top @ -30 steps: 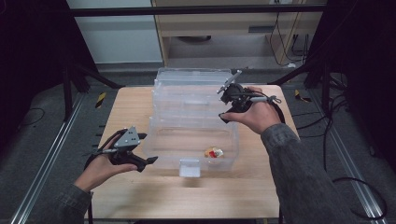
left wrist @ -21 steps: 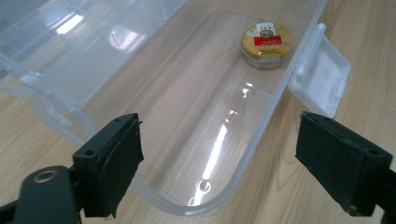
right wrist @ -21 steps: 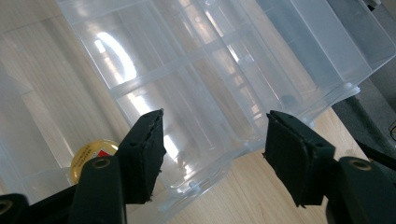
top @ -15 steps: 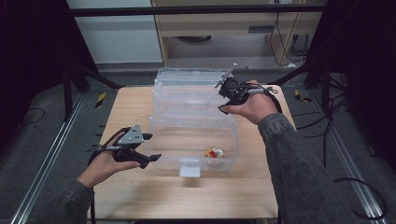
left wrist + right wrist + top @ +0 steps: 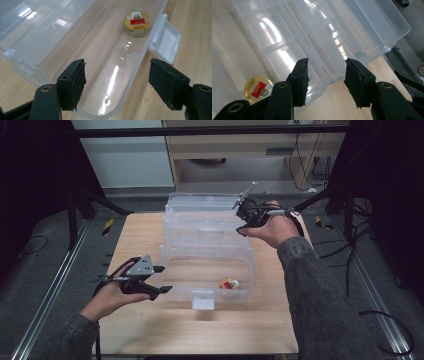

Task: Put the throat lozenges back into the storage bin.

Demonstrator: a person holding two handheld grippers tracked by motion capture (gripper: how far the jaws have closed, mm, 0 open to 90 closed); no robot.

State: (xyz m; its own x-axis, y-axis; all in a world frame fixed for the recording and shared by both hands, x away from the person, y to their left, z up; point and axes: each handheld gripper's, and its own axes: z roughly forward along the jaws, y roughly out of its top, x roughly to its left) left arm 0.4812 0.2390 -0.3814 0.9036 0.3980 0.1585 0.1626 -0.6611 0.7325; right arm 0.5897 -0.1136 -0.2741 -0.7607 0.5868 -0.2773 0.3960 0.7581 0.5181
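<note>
A clear plastic box [image 5: 248,262] lies open on the wooden table, its divided lid [image 5: 200,217] folded back. A small round gold tin with a red label [image 5: 229,283] [image 5: 137,23] [image 5: 258,90] sits in the near bin. My left gripper [image 5: 165,279] [image 5: 117,67] is at the bin's left end. Its jaws have just been closing and stand open, with the bin's end rim [image 5: 125,93] between them, untouched. My right gripper [image 5: 240,222] [image 5: 327,63] hovers over the lid's right edge. Its jaws have also been closing and are open around the lid's rim [image 5: 332,78].
A white latch [image 5: 203,299] [image 5: 165,41] hangs from the bin's front wall. Bare table [image 5: 200,330] lies in front of the box and at its left. Metal rails and cables run along the floor on both sides.
The jaws of both grippers stand narrower than before. The right hand has shifted slightly toward the far side of the box. The left hand has stayed put.
</note>
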